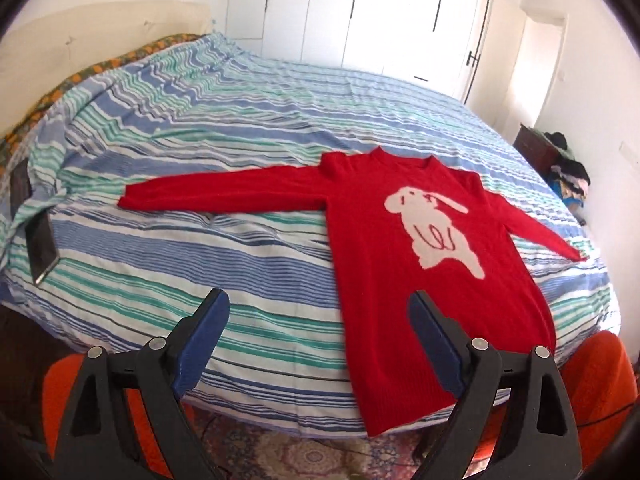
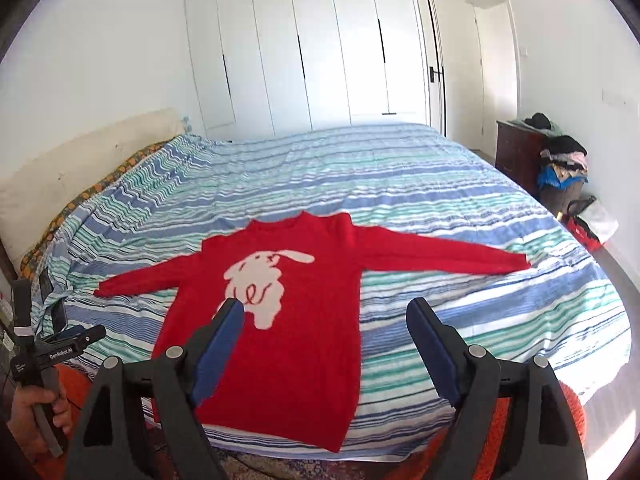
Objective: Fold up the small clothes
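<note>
Red knit, a small sweater (image 1: pixel 404 264), lies face up and spread flat on the striped bed (image 1: pixel 224 128), both sleeves out to the sides, hem at the near edge and hanging slightly over it. No fold looks started.

Going left to right: a dark phone (image 1: pixel 42 250) lies on the cover past the left cuff, near enough that a sleeve swept wide could knock it. The left claw (image 1: pixel 320 346) hovers with its 2 fingers apart and empty, above the bed edge just left of the hem. The right claw (image 2: pixel 324 350) is also spread and empty, over the lower body of the sweater.

The knit looks soft and stretchy, so a shallow pinch may take only the top layer and leave the back on the sheet, giving a skewed fold. A deep pinch could catch the loose, wrinkled sheet and drag it up too. With the hem at the edge, any pull toward the person risks sliding the whole sweater off onto the rug (image 1: pixel 304 456).
</note>
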The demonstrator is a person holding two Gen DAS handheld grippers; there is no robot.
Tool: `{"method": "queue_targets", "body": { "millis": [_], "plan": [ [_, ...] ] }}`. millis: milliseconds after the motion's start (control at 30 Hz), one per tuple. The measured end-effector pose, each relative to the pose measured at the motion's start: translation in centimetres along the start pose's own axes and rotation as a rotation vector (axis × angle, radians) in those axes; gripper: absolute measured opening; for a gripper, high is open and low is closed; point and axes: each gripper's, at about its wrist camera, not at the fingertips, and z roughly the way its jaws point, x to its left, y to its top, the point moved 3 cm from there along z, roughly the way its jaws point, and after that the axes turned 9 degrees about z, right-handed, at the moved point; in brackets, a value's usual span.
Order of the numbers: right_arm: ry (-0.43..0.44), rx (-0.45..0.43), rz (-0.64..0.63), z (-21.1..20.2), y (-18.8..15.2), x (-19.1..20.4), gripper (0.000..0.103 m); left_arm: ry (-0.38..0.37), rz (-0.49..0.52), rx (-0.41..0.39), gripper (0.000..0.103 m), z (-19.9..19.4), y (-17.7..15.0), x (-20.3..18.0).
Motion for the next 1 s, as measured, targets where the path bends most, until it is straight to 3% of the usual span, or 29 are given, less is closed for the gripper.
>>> {"method": "queue_targets", "body": {
  "millis": [133, 300, 433, 700, 1000],
  "plan": [
    [0.094, -0.103, -0.058, -1.9, 2.0, 3.9, 0.089, 0.036, 0.035, -0.031, 0.096, -3.1, 2.1, -0.6],
    [0.177, -0.132, -0.094, -4.0, 2.5, 6.7, 0.089, 0.071, 0.068, -0.028, 0.097, -5.9, 4.5, -1.6],
    [0.149, -0.174, -0.131, -4.8, 2.8, 7.8, 0.091, 0.119, 0.105, -0.021, 0.098, -6.3, 5.8, -2.3],
    [0.081, -0.079, -0.157, -2.0, 1.4, 7.1, 0.091, 0.111, 0.094, 0.005, 0.098, -4.1, 6.0, -2.8],
    [0.037, -0.058, -0.118, -1.0, 2.8, 4.6, 0.091, 0.146, 0.129, 0.035, 0.098, -3.2, 6.5, -3.6]
  ]
}}
